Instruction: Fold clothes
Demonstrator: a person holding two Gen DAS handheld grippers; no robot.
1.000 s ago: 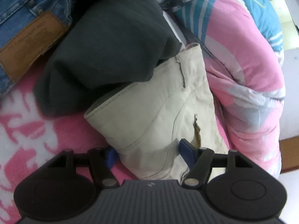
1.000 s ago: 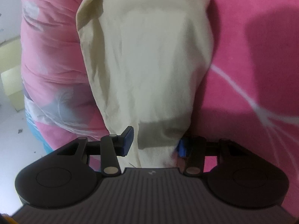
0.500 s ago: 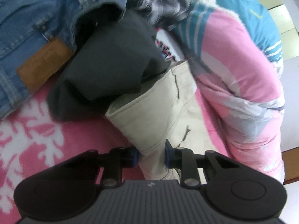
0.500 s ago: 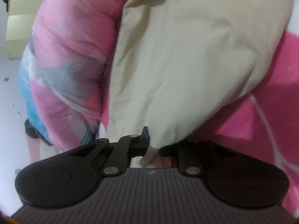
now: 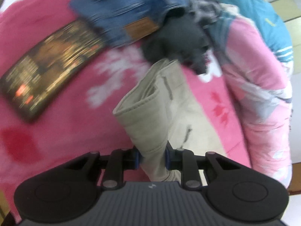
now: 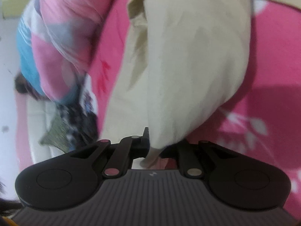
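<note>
Left tongs [image 5: 151,161] and right tongs [image 6: 154,147] each clamp an end of beige trousers [image 5: 161,113] above a pink blanket [image 5: 65,131]; jeans [image 5: 120,9] lie far left.

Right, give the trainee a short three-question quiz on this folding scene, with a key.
1. True or false: the left gripper is shut on the beige trousers.
2. What does the right gripper hold? A) blue jeans B) beige trousers C) dark grey garment
3. Which garment carries the tan patch?

Key: 1 true. 2 B, the beige trousers. 3 the blue jeans, lying beside the dark grey garment on the pink blanket.
</note>
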